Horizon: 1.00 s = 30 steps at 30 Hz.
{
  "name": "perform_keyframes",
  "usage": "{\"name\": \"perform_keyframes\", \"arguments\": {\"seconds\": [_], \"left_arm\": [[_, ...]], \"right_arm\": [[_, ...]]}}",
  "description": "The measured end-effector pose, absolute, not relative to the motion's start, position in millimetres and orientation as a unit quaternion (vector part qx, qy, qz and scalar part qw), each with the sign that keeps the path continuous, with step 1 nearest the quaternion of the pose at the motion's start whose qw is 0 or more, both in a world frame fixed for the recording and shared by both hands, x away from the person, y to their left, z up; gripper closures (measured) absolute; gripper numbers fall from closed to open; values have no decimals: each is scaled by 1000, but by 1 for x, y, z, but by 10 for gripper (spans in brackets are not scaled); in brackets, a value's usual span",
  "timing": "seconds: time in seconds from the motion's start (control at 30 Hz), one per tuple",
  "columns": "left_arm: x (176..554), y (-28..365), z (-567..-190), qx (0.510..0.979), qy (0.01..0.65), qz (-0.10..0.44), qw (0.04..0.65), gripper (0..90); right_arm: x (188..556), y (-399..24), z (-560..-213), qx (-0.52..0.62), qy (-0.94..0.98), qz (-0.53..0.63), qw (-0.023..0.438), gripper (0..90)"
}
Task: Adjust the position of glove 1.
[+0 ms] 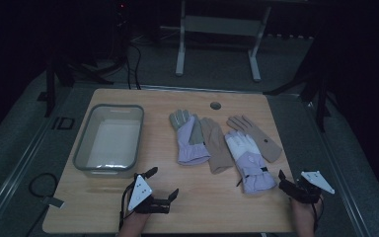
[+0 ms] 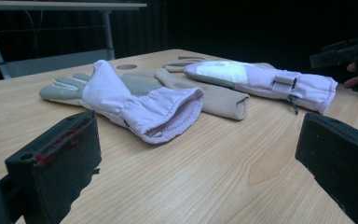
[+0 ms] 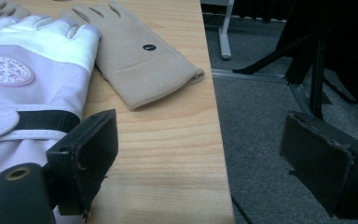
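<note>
Grippers sit nearest us, the left gripper [image 1: 163, 183] and the right gripper [image 1: 287, 183] both gaping, nothing between their blocky black jaws. Beyond them on our woodgrain table [image 1: 192, 202] lie four gloves: two puffy lilac gloves [image 1: 249, 160], two flat tan gloves [image 1: 216, 144]. Left, a rectangular clear tub [image 1: 81, 148].

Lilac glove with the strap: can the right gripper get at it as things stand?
Probably yes. The right gripper is open beside the cuff of the lilac glove, with bare table around it and nothing in between.
</note>
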State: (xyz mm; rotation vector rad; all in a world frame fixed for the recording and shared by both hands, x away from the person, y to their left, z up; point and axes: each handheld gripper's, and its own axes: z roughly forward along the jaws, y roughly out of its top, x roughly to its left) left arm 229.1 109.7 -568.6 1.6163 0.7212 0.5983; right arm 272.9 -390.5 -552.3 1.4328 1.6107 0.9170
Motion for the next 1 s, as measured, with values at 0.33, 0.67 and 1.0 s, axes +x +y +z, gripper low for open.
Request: {"name": "perform_keyframes", "arguments": {"seconds": [0.33, 0.67, 1.0], "left_arm": [[229, 109, -569, 695, 312, 259, 594, 0], [228, 110, -569, 696, 311, 257, 595, 0], [229, 110, -569, 695, 312, 252, 597, 0]], "right_arm": [[271, -392, -550, 579, 646, 354, 349, 113], [270, -401, -525, 582, 653, 385, 294, 130], [274, -396, -503, 550, 664, 418, 286, 130]]}}
